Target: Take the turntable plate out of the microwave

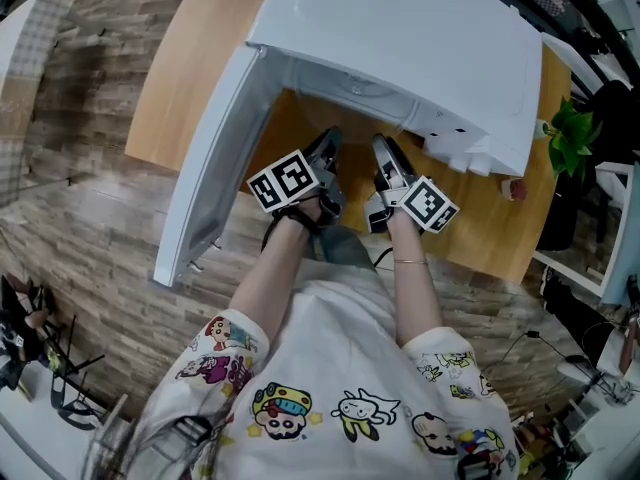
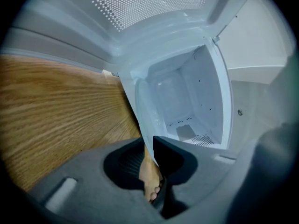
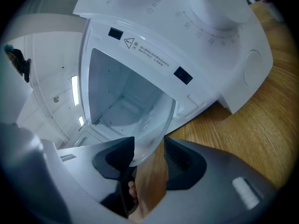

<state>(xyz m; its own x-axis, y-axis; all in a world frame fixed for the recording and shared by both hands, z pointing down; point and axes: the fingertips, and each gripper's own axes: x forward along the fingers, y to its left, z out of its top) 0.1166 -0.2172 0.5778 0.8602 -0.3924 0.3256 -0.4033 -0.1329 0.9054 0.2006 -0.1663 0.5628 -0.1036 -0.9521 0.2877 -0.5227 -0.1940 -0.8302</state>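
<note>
Head view: microwave [image 1: 400, 38] door [image 1: 210, 178] open, left gripper [image 1: 328, 146] and right gripper [image 1: 385, 150] at the cavity mouth.
Left gripper view: jaws narrow, pinching the rim of the turntable plate [image 2: 144, 111]. Plate on edge, off the cavity floor.
Right gripper view: jaws wide, rim between them, unpressed.
Left to do, likely: carry it clear.

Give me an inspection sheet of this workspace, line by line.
Surface: wooden table carrying the microwave.
Job's things: microwave white, door open; glass turntable plate in front of the open cavity.
Clutter: small item at the table's right edge, too small to identify.
Grippers: left gripper shut on the plate's rim; right gripper open, rim between its jaws.
Cables: cable on the floor, right.
Surroundings: wood-look floor; potted plant.
</note>
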